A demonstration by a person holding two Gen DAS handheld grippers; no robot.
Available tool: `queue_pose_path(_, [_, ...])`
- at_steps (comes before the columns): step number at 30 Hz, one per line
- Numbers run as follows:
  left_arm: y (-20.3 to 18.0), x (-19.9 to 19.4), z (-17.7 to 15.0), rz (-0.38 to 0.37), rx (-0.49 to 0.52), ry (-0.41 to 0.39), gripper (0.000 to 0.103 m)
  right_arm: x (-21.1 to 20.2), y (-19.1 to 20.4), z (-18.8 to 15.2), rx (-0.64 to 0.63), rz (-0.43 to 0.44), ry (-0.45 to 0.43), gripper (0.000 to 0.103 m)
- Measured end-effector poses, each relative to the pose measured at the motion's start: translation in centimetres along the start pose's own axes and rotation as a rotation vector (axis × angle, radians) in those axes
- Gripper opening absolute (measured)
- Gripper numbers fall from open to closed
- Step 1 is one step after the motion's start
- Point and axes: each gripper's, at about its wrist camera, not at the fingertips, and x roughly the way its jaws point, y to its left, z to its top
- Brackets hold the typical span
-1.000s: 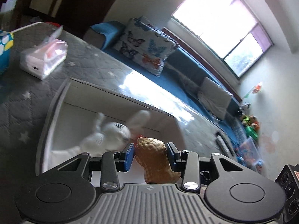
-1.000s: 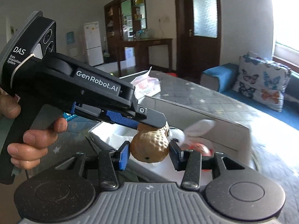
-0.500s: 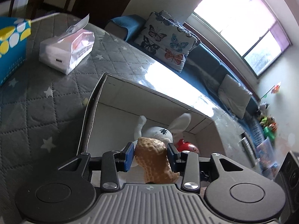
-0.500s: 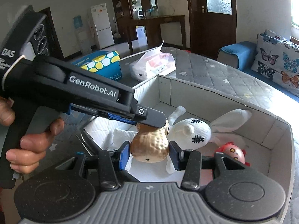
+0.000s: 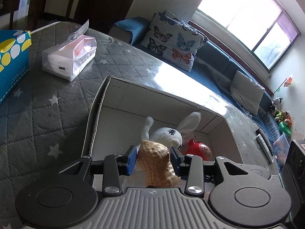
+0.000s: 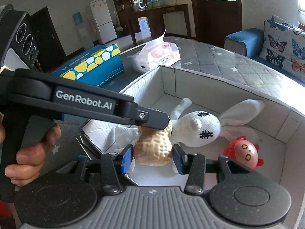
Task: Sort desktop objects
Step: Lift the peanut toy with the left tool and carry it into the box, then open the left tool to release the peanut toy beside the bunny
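Note:
A tan peanut-shaped toy (image 5: 156, 166) hangs just above the open white cardboard box (image 5: 95, 110). My left gripper (image 5: 153, 160) is shut on the toy, blue pads against its sides. My right gripper (image 6: 152, 157) is shut on the same peanut toy (image 6: 152, 147) from another side. In the right wrist view a finger of the left gripper (image 6: 148, 117) lies across the toy's top, held by a person's hand (image 6: 32, 156). Inside the box (image 6: 209, 87) lie a white knitted rabbit (image 6: 198, 129) and a small red round toy (image 6: 242, 152).
The box sits on a grey quilted star-patterned cover (image 5: 47, 103). A soft tissue pack (image 5: 70, 57) and a blue box with yellow and white dots (image 5: 11, 61) stand beyond it. A blue sofa with butterfly cushions (image 5: 171, 42) runs along the window wall.
Both grippers have sunk and tipped downward together with the peanut toy, so the box interior, rabbit and red toy now show from above. Both grips are unchanged.

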Motion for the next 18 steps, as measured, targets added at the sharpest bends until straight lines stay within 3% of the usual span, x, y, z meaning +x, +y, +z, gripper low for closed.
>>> queue_pose_path(18, [-0.17, -1.02, -0.04, -0.013, -0.003, -0.011, 0.041, 0.50, 0.19, 0.27, -0.011, -0.003, 0.014, 0.051])
